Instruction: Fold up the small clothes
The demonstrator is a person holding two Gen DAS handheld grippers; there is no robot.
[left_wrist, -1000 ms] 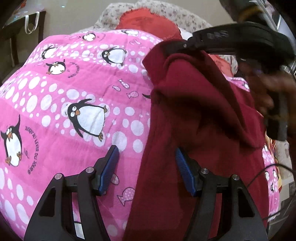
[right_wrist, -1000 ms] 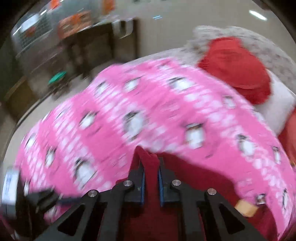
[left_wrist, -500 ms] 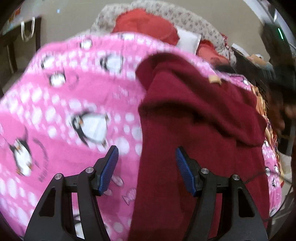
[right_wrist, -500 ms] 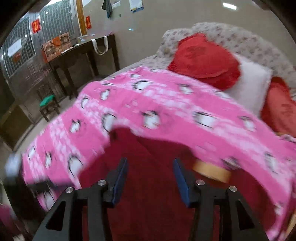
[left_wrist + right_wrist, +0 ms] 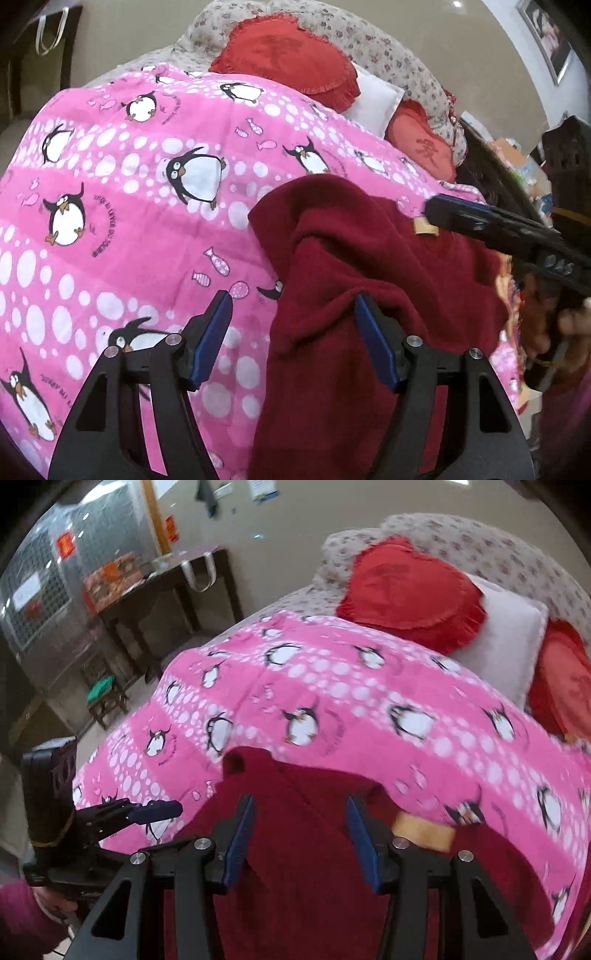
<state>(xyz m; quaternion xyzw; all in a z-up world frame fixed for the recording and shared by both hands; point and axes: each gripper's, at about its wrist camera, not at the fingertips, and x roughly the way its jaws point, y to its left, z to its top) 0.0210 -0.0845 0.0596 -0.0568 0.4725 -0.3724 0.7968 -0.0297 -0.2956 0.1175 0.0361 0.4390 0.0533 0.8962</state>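
Garment of dark red fleece lies on the pink penguin blanket, part-folded, with one layer turned over the rest and a small tan label at its far edge. Beyond the garment, at the head of the bed, a round red cushion leans on a white pillow, and a second red cushion sits just beside that pillow. The left gripper hangs over the garment's left edge with its jaws well apart and just opened a little wider; one blue pad is above the blanket, the other above the fleece, neither pressing on cloth. The right gripper is over the garment's near part, its jaws parted and lately opened, with fleece below the gap but nothing pinched between the blue pads. A pink sleeve shows at the left gripper's handle. Past the blanket's far corner stands a dark table.
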